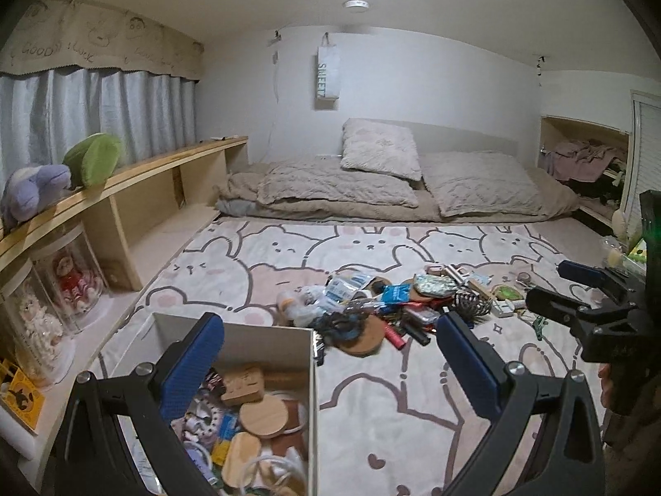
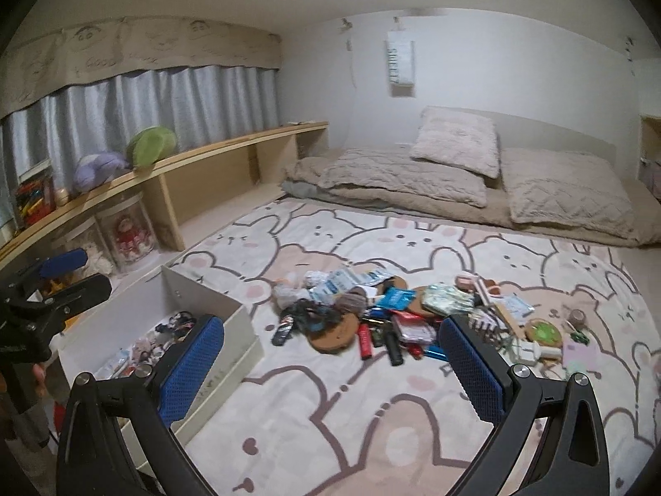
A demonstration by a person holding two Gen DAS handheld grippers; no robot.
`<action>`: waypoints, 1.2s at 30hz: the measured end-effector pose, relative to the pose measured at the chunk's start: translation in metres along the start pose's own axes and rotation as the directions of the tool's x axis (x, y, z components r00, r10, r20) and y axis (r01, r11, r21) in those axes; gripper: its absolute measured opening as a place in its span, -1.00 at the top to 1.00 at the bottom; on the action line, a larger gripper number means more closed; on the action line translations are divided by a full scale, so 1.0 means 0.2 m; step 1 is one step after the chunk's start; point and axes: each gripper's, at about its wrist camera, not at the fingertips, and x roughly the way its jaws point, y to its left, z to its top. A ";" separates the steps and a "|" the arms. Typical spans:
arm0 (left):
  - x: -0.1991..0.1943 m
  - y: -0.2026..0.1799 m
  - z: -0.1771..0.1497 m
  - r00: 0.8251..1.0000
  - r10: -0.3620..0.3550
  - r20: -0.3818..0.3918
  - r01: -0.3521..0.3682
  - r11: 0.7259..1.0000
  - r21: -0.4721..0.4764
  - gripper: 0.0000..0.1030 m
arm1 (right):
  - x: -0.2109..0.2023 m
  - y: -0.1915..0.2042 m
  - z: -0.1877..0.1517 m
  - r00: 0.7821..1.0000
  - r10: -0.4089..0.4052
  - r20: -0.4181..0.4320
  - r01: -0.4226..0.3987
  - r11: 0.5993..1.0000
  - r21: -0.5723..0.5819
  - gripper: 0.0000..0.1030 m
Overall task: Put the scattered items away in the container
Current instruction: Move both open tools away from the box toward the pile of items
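A pile of scattered items [image 1: 384,306] lies on the bear-print rug: packets, tubes, a cork coaster, small toys. It also shows in the right wrist view [image 2: 396,314]. A white box [image 1: 312,355] holds wooden discs and small items; it stands at the left in the right wrist view [image 2: 231,322]. My left gripper [image 1: 330,355] is open and empty, above the box's right wall. My right gripper [image 2: 330,359] is open and empty, held over the rug in front of the pile. It also shows at the right edge of the left wrist view [image 1: 562,285].
A wooden shelf [image 1: 165,165] runs along the left wall with plush toys on top and doll cases below. Folded bedding and pillows [image 1: 392,182] lie at the back. An open cupboard [image 1: 586,161] stands at the right.
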 end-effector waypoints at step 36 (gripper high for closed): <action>0.20 -0.38 -0.03 0.992 -0.128 -0.017 0.128 0.991 0.035 -1.00 | -0.23 -0.43 -0.13 0.971 -0.233 0.052 0.229 0.970 0.086 -1.00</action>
